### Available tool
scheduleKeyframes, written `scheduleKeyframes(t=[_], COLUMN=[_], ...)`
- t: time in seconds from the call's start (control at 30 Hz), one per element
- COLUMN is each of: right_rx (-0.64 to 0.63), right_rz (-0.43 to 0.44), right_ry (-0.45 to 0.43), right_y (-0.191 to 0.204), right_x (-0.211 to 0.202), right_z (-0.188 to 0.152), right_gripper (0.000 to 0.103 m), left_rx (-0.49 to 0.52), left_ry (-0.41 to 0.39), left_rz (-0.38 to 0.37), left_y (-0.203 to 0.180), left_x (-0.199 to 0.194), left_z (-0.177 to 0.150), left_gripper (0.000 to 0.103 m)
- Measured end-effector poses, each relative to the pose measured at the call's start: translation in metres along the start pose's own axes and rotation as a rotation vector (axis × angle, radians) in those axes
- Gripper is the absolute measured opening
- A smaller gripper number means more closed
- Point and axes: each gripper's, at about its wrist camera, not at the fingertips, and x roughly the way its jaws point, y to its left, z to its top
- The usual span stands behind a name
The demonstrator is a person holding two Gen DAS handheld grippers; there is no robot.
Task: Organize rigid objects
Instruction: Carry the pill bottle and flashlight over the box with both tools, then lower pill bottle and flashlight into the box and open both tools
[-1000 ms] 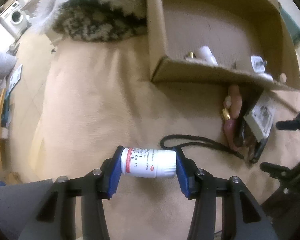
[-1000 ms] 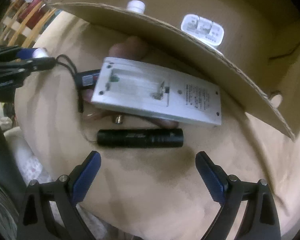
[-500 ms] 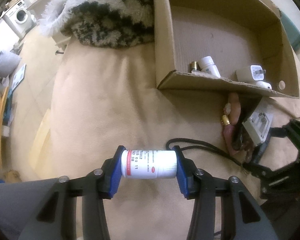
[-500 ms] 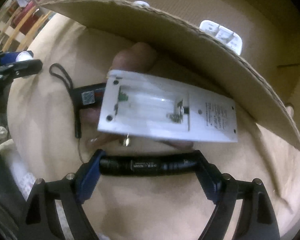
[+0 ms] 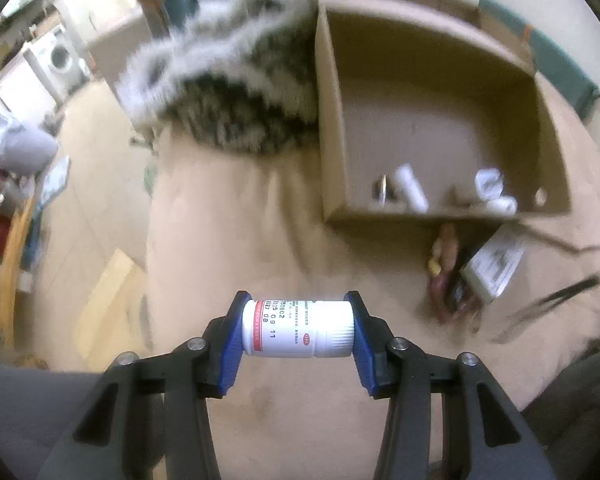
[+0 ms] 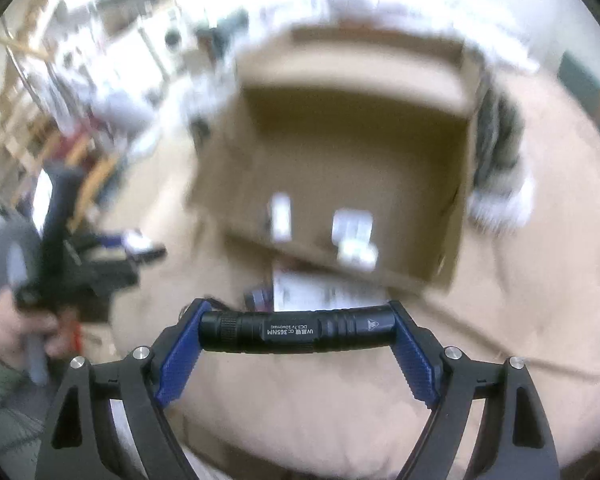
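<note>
My left gripper (image 5: 298,320) is shut on a white pill bottle (image 5: 300,330) with a red band, held sideways above the beige blanket (image 5: 240,220). In the right wrist view my right gripper (image 6: 296,326) is shut on a black flashlight (image 6: 296,330), clamped end to end and lifted off the blanket. An open cardboard box (image 5: 332,120) lies ahead of both. It holds a white bottle (image 5: 410,188), a white charger (image 5: 488,182) and a small dark cylinder (image 5: 382,190). The right wrist view is blurred.
A white flat device (image 5: 494,264) and a pinkish object (image 5: 446,248) lie on the blanket just in front of the box. A fuzzy patterned throw (image 5: 236,92) sits left of the box. A hand (image 6: 16,320) grips the left tool's handle. Wooden chairs (image 5: 4,248) stand on the floor at far left.
The right gripper closed on the flashlight and lifted it off the blanket toward the box. The left gripper rose with the pill bottle, so the box looks farther and smaller.
</note>
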Motion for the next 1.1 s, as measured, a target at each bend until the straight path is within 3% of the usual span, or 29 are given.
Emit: scheduleKeyframes(t=[0.2, 0.4, 0.63, 0.8, 0.97, 1.1], right_rx=[0.023, 0.107, 0.157, 0.181, 0.213, 0.232], right_rz=[-0.032, -0.054, -0.051, -0.070, -0.075, -0.082], right_ry=[-0.159, -0.212, -0.174, -0.092, 0.005, 0.048], right_y=[0.016, 0.001, -0.012, -0.018, -0.022, -0.024], right_x=[-0.031, -0.006, 0.059, 0.107, 0.137, 0.155], right_z=[0.052, 0.085, 0.097, 0.075, 0.065, 0.066], right_gripper=[0.092, 0.092, 0.092, 0.092, 0.092, 0.092], left_rx=[0.011, 0.009, 0.029, 0.138, 0.087, 0.117], left_ry=[-0.115, -0.147, -0.129, -0.158, -0.071, -0.080], left_rz=[-0.006, -0.058, -0.059, -0.052, -0.083, -0.039], left_y=[-0.013, -0.029, -0.046, -0.063, -0.065, -0.070], left_x=[-0.040, -0.045, -0.007, 0.026, 0.051, 0.057], left_z=[0.034, 0.080, 0.113, 0.106, 0.103, 0.097], left_gripper=[0.043, 0.043, 0.043, 0.043, 0.043, 0.043])
